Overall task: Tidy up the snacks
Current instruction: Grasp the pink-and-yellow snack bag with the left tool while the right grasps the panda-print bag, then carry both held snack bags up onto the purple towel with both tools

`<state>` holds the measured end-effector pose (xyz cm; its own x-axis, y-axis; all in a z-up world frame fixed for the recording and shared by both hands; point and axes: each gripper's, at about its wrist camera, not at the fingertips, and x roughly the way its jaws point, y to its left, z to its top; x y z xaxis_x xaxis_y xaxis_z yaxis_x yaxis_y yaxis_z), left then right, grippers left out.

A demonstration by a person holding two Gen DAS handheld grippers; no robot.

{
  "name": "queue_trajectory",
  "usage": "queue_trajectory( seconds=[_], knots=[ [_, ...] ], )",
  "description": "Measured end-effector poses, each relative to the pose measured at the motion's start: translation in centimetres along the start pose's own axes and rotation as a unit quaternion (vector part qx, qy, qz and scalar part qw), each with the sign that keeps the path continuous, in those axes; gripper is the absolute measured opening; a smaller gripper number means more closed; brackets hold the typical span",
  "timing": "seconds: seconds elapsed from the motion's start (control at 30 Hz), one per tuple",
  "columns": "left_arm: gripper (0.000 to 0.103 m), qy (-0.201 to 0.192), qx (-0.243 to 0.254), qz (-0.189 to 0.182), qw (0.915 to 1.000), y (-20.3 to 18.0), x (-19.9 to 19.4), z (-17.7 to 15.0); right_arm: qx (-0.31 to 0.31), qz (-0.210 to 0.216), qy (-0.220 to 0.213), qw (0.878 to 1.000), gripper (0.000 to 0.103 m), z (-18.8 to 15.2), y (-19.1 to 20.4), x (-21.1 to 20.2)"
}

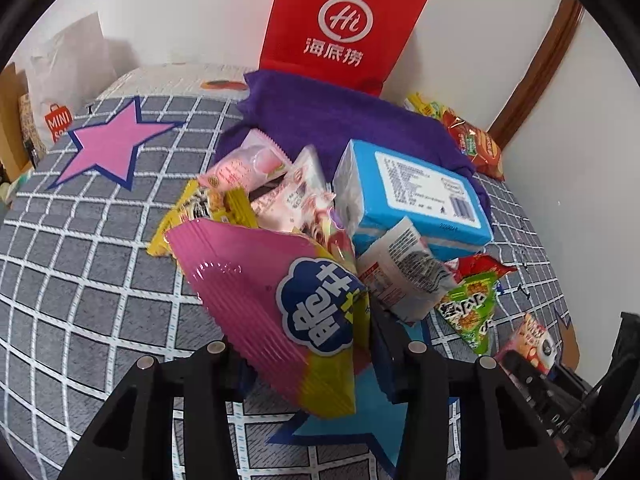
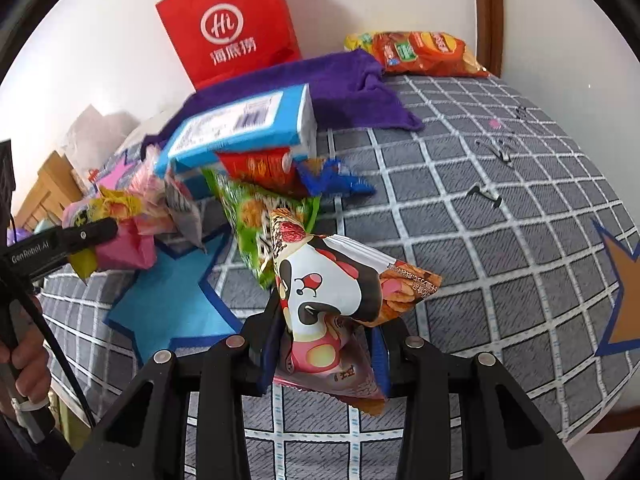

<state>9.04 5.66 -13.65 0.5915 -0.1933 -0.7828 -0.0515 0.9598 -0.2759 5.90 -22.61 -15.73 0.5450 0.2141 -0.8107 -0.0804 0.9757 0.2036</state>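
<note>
Pink-and-yellow foil fills the left wrist view: the left gripper (image 1: 316,364) is pinching the pink snack bag (image 1: 276,304) by its lower end, so the bag's long axis runs up and away from the fingers, toward the heap of snacks beyond it. That heap sits on the grey checked bedspread (image 1: 100,260): a blue box (image 1: 416,196) lies on top, with pale pink wrapped sweets (image 1: 260,164) and a yellow packet (image 1: 192,216) to its left and a green packet (image 1: 472,308) at its near right corner.

Seen from the right wrist camera, the right gripper (image 2: 324,344) is clamped on a panda-print snack bag (image 2: 332,284), whose body rises above the fingers and tips to the right (one corner hangs below them). This bag is held clear of the bedspread, near the green packet (image 2: 256,220) and on the right-hand side of the heap.

The move to come likely turns on where each bag belongs. A red paper bag (image 2: 236,28) stands against the wall straight behind the heap, beyond a purple towel (image 2: 348,84); an orange chip bag (image 2: 424,52) lies apart at the far right corner. Each bag is about equally far from the red paper bag, the left one directly in line with it.
</note>
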Motion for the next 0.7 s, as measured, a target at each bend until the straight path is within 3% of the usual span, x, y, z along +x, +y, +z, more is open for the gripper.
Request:
queue_trajectory(
  seconds=[0.13, 0.33, 0.7],
  knots=[
    [0.043, -0.009, -0.004, -0.018, 0.9998, 0.0, -0.9, 0.9, 0.010, 0.016, -0.025, 1.000, 0.038, 1.4, -0.4, -1.6],
    [0.043, -0.028, 0.012, -0.027, 0.9992, -1.1, -2.0, 2.9, -0.011, 0.004, -0.060, 0.998, 0.038, 4.7, 0.2, -3.2],
    [0.043, -0.073, 0.066, -0.025, 0.9948, -4.6, -2.5, 10.2, -0.063, 0.002, -0.109, 0.992, 0.038, 14.7, 4.3, -3.3]
  ],
)
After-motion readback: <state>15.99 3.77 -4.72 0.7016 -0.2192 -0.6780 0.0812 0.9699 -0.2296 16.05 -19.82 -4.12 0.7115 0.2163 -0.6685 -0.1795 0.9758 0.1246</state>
